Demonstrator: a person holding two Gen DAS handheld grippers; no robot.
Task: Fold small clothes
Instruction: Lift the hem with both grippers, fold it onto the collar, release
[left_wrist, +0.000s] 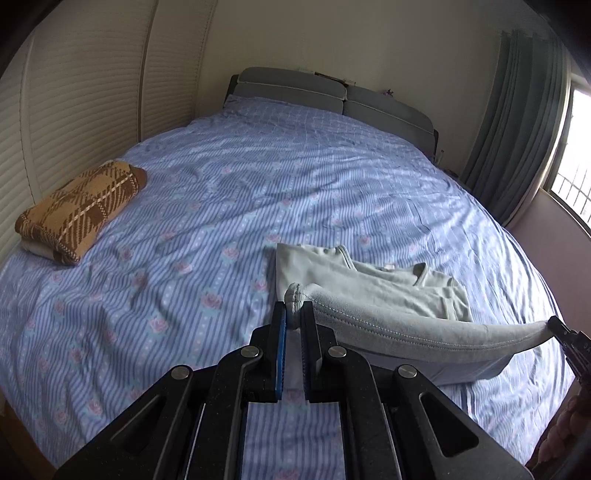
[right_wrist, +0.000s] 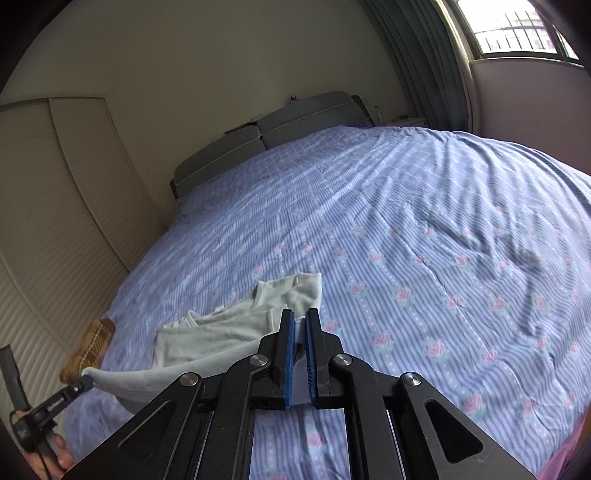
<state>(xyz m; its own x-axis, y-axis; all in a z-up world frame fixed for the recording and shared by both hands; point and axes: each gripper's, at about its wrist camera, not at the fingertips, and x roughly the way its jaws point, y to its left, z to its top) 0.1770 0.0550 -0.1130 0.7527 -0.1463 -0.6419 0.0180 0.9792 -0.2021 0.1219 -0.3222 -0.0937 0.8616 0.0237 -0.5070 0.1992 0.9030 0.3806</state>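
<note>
Fabric pinched at both ends: my left gripper (left_wrist: 293, 314) is closed down on one corner of the pale grey-green garment (left_wrist: 373, 291), my right gripper (right_wrist: 300, 325) is clamped on the other corner, and the hem hangs between them in a soft sagging band just above the bed (left_wrist: 221, 192). The far part of the garment lies flat on the striped floral cover, near the foot of the bed, to the right of centre. It looks light, limp knit cloth, no stiffness at all, so I judge it will droop and crease wherever I don't support it; corners and hem are the right places to hold. It shouldn't slip from the ribbed pads. Far left, a folded brown plaid piece (left_wrist: 79, 210) sits by the louvred wardrobe doors (left_wrist: 74, 103). What's under the raised hem is hidden from me, the neckline and sleeves are hard to read, and my right gripper barely shows at the left view's edge.
</note>
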